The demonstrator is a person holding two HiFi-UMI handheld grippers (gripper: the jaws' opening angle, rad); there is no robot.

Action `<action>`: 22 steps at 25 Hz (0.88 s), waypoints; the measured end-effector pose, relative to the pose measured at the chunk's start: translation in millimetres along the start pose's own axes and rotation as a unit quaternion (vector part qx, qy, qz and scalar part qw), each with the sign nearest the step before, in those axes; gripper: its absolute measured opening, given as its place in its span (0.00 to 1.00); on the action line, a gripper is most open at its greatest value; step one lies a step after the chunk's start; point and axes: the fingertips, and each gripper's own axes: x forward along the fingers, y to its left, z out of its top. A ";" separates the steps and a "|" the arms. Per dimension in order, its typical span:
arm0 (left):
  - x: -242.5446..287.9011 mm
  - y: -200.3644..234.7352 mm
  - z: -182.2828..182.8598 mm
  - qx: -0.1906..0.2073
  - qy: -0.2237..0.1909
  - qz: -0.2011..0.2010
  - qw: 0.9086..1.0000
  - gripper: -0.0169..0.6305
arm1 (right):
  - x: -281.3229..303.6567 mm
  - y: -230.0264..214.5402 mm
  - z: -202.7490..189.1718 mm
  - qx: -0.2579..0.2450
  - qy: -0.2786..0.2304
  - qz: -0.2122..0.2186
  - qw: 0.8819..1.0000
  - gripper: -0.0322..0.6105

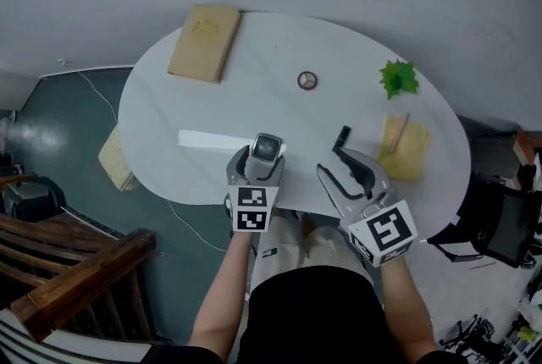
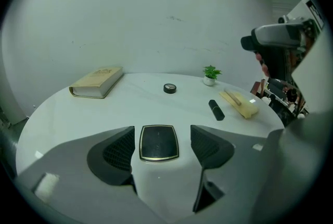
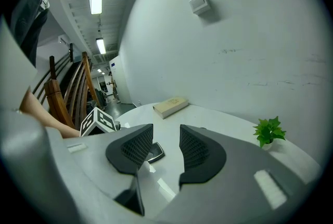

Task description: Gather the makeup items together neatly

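Note:
A square black compact with a gold rim point(image 2: 158, 144) lies flat on the white oval table point(image 1: 169, 108), near its front edge. My left gripper point(image 2: 162, 138) is open around it, one jaw on each side, and the pads do not touch it. In the head view the compact point(image 1: 268, 147) shows just ahead of the left gripper point(image 1: 258, 159). A small round compact point(image 1: 307, 80) sits mid-table and a black tube point(image 1: 341, 136) lies right of centre. My right gripper point(image 1: 332, 164) hovers open and empty close to the tube; in its own view the gripper point(image 3: 166, 142) shows nothing between the jaws.
A tan book point(image 1: 203, 41) lies at the table's far left. A small green plant point(image 1: 398, 79) and a yellow pad with a stick on it point(image 1: 405, 146) are at the right. Wooden railing point(image 1: 76, 269) stands lower left, a dark chair point(image 1: 500, 218) at the right.

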 end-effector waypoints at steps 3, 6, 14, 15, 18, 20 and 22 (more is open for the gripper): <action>8.4 3.0 -8.7 -0.004 0.008 0.005 1.000 0.54 | 1.7 0.1 -4.7 0.002 0.004 0.002 1.000 0.29; 15.1 6.8 -15.0 -0.012 0.013 0.009 1.000 0.54 | 2.4 0.3 -8.1 0.002 0.008 0.003 1.000 0.29; 27.6 6.9 -23.2 -0.012 0.026 0.011 1.000 0.54 | 3.9 -0.9 -15.4 0.008 0.015 0.002 1.000 0.29; 29.3 6.5 -23.8 -0.012 0.027 0.011 1.000 0.54 | 4.0 -1.4 -15.7 0.009 0.015 0.002 1.000 0.29; 32.0 6.6 -26.5 -0.012 0.029 0.014 0.999 0.52 | 4.3 -2.2 -16.8 0.011 0.016 0.001 1.000 0.29; 32.2 7.3 -27.1 -0.012 0.031 0.015 0.999 0.51 | 3.8 -3.0 -17.0 0.011 0.016 0.000 1.000 0.29; 32.2 7.4 -27.4 -0.013 0.032 0.016 0.999 0.51 | 3.1 -3.6 -17.0 0.012 0.017 -0.002 1.000 0.29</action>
